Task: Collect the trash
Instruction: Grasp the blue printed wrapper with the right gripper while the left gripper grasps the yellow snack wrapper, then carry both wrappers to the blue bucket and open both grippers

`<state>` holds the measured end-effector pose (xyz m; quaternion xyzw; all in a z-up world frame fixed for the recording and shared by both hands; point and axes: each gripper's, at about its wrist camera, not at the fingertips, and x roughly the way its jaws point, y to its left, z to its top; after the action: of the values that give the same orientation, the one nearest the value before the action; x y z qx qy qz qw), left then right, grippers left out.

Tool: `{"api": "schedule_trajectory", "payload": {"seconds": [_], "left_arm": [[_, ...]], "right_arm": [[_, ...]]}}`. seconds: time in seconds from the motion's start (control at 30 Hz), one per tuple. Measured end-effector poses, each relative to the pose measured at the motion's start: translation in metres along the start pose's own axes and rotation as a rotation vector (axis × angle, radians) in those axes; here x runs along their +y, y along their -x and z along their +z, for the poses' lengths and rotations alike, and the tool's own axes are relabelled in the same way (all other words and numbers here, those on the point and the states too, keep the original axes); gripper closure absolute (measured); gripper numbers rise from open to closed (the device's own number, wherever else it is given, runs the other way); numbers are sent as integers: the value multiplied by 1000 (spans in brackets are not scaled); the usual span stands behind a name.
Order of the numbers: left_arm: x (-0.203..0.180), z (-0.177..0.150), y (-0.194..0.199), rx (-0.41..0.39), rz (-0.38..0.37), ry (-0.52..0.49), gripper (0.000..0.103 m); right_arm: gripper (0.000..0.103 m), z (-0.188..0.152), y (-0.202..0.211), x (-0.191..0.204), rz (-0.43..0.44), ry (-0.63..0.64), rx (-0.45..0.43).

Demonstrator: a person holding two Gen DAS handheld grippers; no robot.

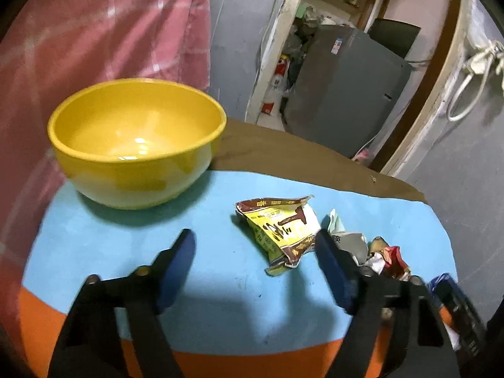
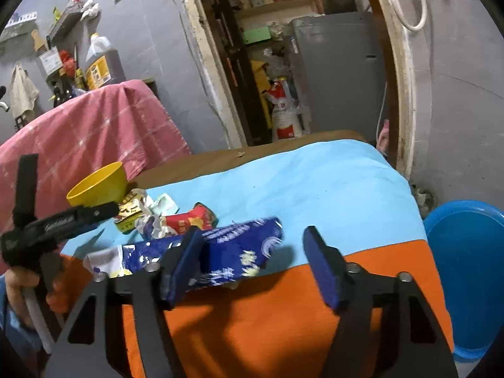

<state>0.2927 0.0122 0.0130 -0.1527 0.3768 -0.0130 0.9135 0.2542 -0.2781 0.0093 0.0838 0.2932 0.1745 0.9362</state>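
A yellow bowl (image 1: 137,141) stands on a table covered by a blue and orange cloth (image 1: 220,308). Just right of the bowl lies a yellow and brown wrapper (image 1: 280,231), then a crumpled white and red wrapper (image 1: 381,256) beside it, and farther right a blue snack packet (image 2: 220,252) on the cloth's blue-orange border. The left gripper (image 1: 252,267) hovers released, its right finger just beside the yellow wrapper. The right gripper (image 2: 252,264) is spread wide, grasping nothing, its left finger in front of the blue packet. Behind the bowl hangs a pink cloth (image 1: 104,31); far right of it a blue basin (image 2: 469,271) sits on the floor.
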Motion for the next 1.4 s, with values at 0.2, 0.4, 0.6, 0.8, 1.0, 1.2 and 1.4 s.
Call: {"api": "schedule_trajectory", "payload": {"seconds": [0.2, 0.4, 0.6, 0.8, 1.0, 1.2, 1.4], "left_arm": [[1, 3, -5, 25, -27, 3, 68], [-4, -1, 0, 19, -49, -31, 85], [-4, -4, 6, 2, -66, -35, 90], [-8, -12, 18, -33, -70, -56, 92], [-15, -21, 40, -100, -56, -90, 92], [-26, -25, 68, -199, -53, -130, 92], [-60, -27, 90, -273, -102, -186, 92]], "right_arm": [[70, -2, -4, 3, 23, 10, 17], [82, -4, -7, 5, 22, 21, 35], [89, -6, -8, 6, 28, 22, 41], [94, -8, -1, 6, 32, 25, 10], [96, -7, 16, 8, 31, 29, -74], [97, -1, 47, 9, 43, 42, -240], [98, 3, 81, -4, 13, 5, -408]]}}
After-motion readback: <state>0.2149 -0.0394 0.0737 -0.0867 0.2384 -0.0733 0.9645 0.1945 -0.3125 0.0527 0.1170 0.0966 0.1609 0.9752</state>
